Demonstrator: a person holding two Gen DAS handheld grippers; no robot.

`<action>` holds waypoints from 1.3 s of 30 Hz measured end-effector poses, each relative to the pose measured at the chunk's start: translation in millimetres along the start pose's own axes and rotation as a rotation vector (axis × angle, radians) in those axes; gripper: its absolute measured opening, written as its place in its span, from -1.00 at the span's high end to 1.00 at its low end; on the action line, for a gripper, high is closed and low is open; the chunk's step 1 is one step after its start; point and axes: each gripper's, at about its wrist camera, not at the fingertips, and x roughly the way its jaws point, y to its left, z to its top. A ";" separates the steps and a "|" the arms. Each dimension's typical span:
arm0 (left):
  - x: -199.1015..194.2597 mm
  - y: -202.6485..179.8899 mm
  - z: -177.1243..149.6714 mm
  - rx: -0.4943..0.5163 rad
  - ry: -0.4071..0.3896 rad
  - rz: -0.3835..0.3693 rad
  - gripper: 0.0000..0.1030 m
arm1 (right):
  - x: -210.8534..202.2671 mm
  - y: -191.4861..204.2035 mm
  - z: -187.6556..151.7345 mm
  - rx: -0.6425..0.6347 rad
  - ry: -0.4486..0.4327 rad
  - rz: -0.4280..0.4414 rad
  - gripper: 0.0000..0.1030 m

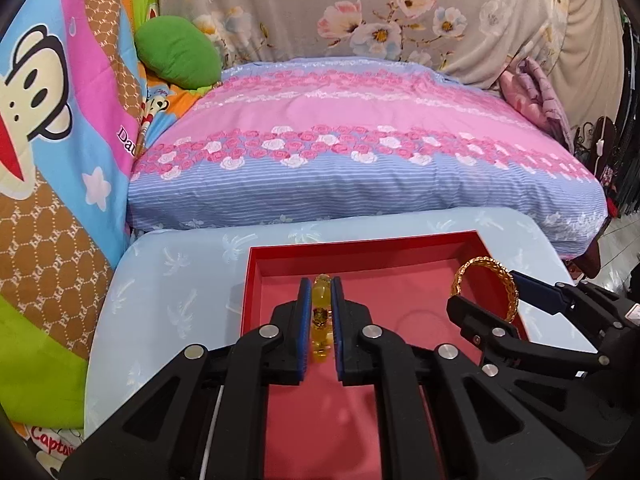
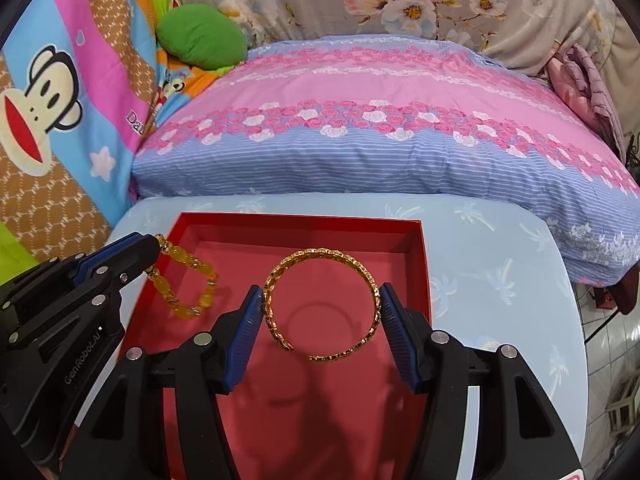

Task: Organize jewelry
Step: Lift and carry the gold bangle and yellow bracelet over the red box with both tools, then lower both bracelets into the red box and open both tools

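A red box point(image 1: 360, 249) point(image 2: 420, 264) with a pink-red floor sits on a pale blue table. My left gripper point(image 1: 320, 288) is shut on a yellow beaded bracelet point(image 1: 322, 316) and holds it over the box's left part; the bracelet point(image 2: 196, 280) hangs from the left gripper point(image 2: 154, 250) in the right wrist view. My right gripper point(image 2: 322, 300) is shut on a gold open bangle point(image 2: 320, 300), its blue pads point(image 2: 250, 332) pressing both sides, above the box floor. The bangle point(image 1: 486, 284) and right gripper point(image 1: 492, 296) show at the right in the left wrist view.
The pale blue table point(image 1: 180, 280) point(image 2: 500, 280) has a palm-tree print. Behind it lies a pink and blue flowered pillow point(image 1: 360, 152), a green cushion point(image 1: 176, 52) and a cartoon monkey blanket point(image 1: 48, 120). Tiled floor point(image 2: 608, 340) lies to the right.
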 end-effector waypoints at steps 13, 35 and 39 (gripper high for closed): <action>47.6 4.3 3.0 -0.011 0.054 0.015 0.82 | 43.4 -4.5 9.1 -0.004 0.044 -0.048 -0.10; 38.2 1.6 6.4 -0.021 0.029 0.049 0.59 | 32.2 1.5 6.2 -0.041 0.007 -0.094 -0.25; 28.1 1.2 5.9 -0.024 0.020 0.050 0.59 | 22.3 2.8 5.2 -0.043 -0.003 -0.094 -0.25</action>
